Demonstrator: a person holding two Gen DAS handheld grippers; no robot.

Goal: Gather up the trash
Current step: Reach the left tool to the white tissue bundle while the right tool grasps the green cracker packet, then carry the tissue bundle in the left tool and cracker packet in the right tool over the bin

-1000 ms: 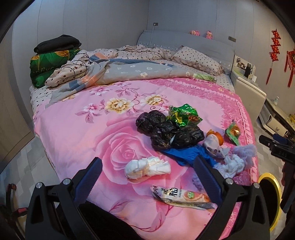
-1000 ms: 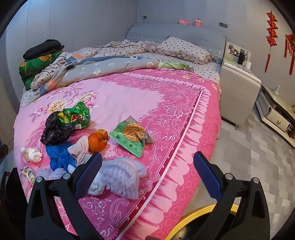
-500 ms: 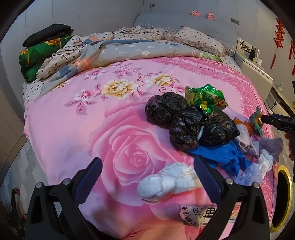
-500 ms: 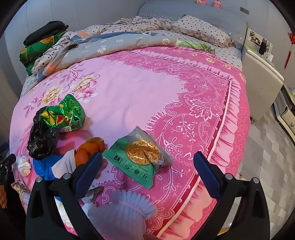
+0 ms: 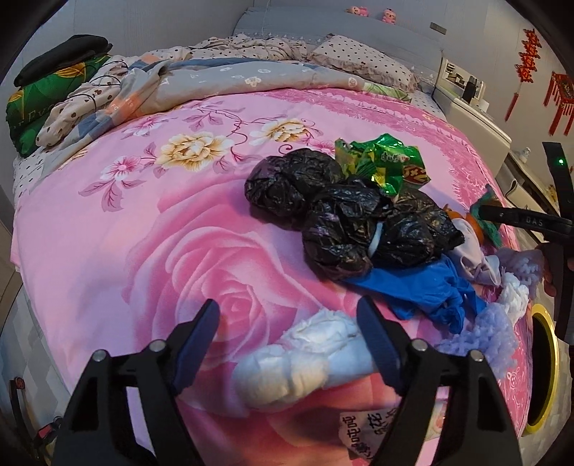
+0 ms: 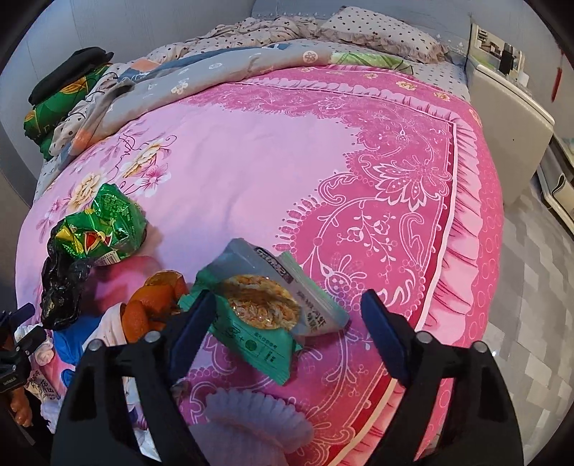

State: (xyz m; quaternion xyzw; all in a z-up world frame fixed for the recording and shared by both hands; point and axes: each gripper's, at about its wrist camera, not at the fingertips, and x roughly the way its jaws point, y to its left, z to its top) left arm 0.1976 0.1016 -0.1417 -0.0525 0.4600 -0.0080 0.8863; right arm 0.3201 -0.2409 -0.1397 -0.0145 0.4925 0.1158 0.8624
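Note:
Trash lies on a pink flowered bedspread (image 5: pixel 143 229). My left gripper (image 5: pixel 288 329) is open just above a crumpled white tissue wad (image 5: pixel 305 355). Beyond it lie black plastic bags (image 5: pixel 344 222), a crumpled green foil wrapper (image 5: pixel 384 165), a blue glove (image 5: pixel 427 290) and a printed snack packet (image 5: pixel 366 433). My right gripper (image 6: pixel 288 322) is open, its jaws either side of a green cracker packet (image 6: pixel 262 315). Orange peel (image 6: pixel 150 304) lies left of it, a pale lilac fuzzy cloth (image 6: pixel 251 423) below it.
A yellow-rimmed bin (image 5: pixel 545 365) stands on the floor by the bed's right edge. A rumpled quilt (image 5: pixel 229 79) and pillows (image 6: pixel 380 28) cover the far bed. A white bedside cabinet (image 6: pixel 509 118) stands at right. Grey tiled floor (image 6: pixel 531 286) lies beyond the bed edge.
Both grippers have moved forward and down toward the bed. The left has closed in on the tissue wad; the right now has the green cracker packet between its open jaws.

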